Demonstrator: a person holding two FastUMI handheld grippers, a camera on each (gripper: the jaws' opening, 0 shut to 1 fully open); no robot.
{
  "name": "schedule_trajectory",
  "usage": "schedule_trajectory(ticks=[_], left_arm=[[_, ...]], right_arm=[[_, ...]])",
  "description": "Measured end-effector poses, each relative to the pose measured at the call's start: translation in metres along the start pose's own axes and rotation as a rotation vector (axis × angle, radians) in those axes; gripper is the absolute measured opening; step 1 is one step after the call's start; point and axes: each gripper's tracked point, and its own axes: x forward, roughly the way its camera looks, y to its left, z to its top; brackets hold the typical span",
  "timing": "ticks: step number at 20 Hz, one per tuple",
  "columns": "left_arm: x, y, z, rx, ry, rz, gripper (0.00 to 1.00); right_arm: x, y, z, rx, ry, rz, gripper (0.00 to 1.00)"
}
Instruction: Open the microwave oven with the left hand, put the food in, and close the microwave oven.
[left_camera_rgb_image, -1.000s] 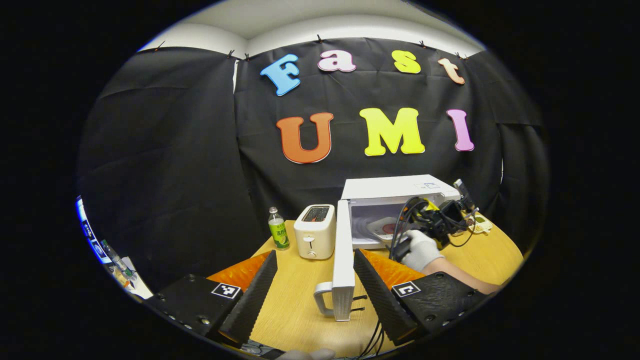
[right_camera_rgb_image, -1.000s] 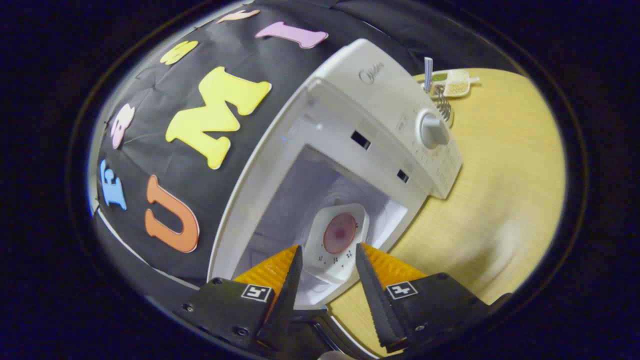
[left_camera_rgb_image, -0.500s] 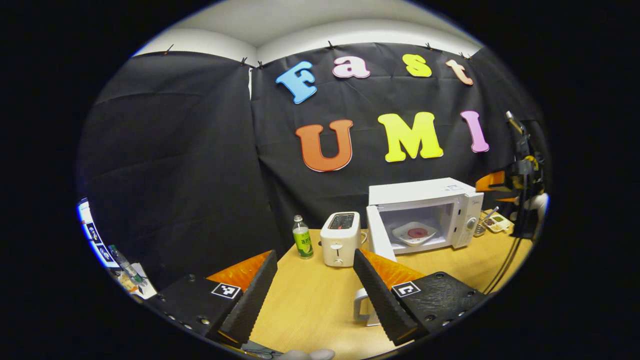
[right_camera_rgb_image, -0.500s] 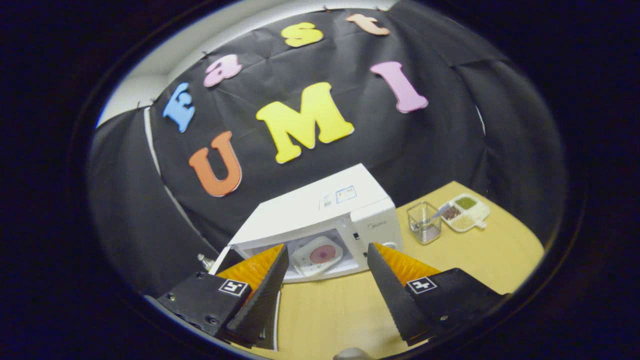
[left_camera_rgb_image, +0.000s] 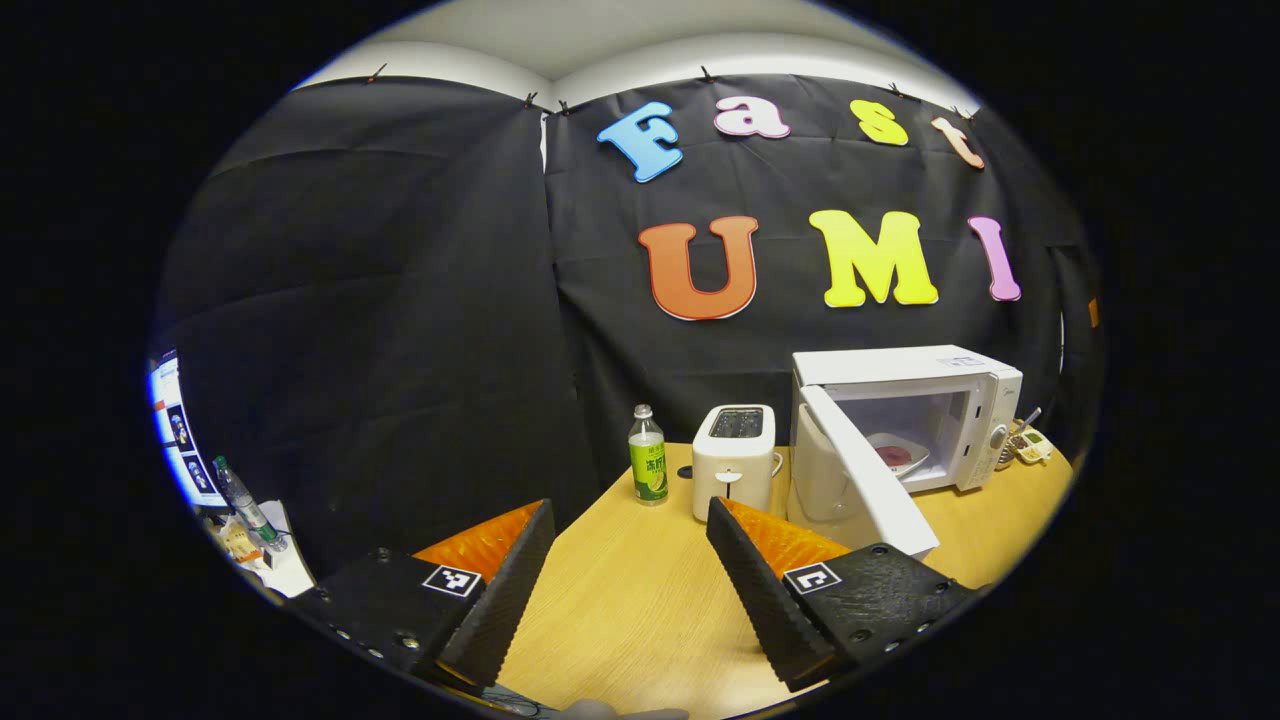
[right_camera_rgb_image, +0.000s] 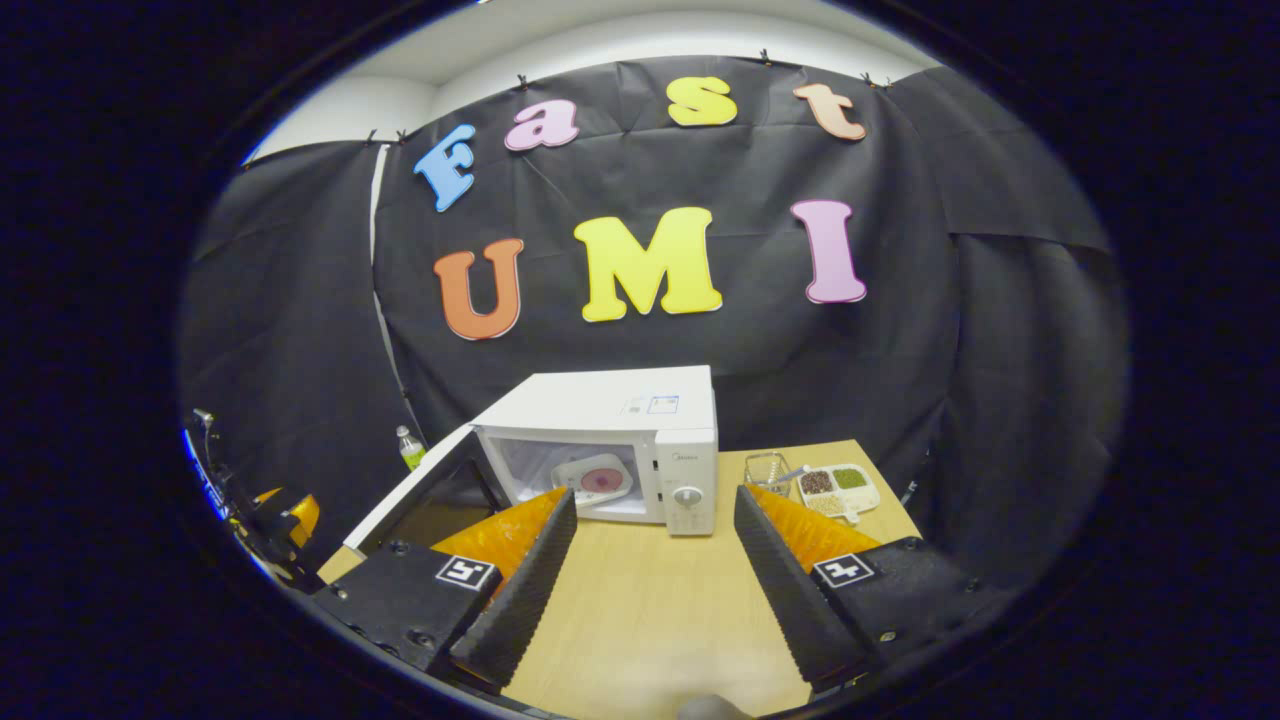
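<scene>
Two grippers: I hold one in each hand, both over the wooden table (left_camera_rgb_image: 640, 600) and well back from the microwave oven (left_camera_rgb_image: 905, 395).
My left gripper (left_camera_rgb_image: 630, 590): fingers spread wide apart, nothing between them but bare tabletop; their inner faces are ribbed wedges that taper to a point.
My right gripper (right_camera_rgb_image: 650, 580): fingers likewise apart and empty, the same saw-toothed wedges, each black base carrying a small square marker.
Microwave oven: a white, smooth, boxy case at the far right of the table in the left gripper view, against the black cloth wall; in the right gripper view it stands straight ahead.
Door (left_camera_rgb_image: 860, 480): a flat white panel, swung open toward me on the oven's left side; the cavity is open.
Food (right_camera_rgb_image: 600, 480): a round reddish disc on a white, rounded-square plate (right_camera_rgb_image: 578, 482), lying flat inside the cavity.
Control panel (right_camera_rgb_image: 690, 480): a narrow strip at the oven's right with a round knob.
Toaster (left_camera_rgb_image: 735, 460): white, with rounded corners and a dark slot on top, just left of the open door.
Bottle (left_camera_rgb_image: 647, 468): clear plastic with a green label, upright beside the toaster.
Glass cup (right_camera_rgb_image: 765, 470): clear and square, right of the oven.
Divided dish (right_camera_rgb_image: 840, 485): white, with dark and green grains in separate compartments, beside the cup.
Table: pale wood grain, matte.
</scene>
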Motion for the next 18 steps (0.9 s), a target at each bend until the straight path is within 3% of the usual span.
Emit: schedule_trajectory(ticks=[2, 3, 4, 6, 18], left_arm=[[0.004, -0.003, -0.009, -0.020, 0.018, -0.012, 0.91], [0.006, -0.018, -0.012, -0.030, 0.025, -0.074, 0.88], [0.007, -0.018, -0.013, -0.018, 0.002, -0.052, 0.59], [0.010, -0.026, -0.024, -0.017, 0.039, -0.093, 0.00], [0.015, -0.094, -0.066, 0.031, 0.098, -0.275, 0.00]], right_arm=[[-0.007, -0.002, 0.000, 0.022, 0.004, -0.005, 1.00], [-0.010, -0.003, 0.003, 0.034, 0.001, -0.008, 1.00], [-0.011, -0.003, 0.002, 0.043, 0.003, -0.012, 1.00], [-0.012, -0.009, 0.005, 0.058, 0.000, -0.019, 1.00], [-0.032, -0.024, 0.001, 0.085, -0.001, -0.061, 1.00]])
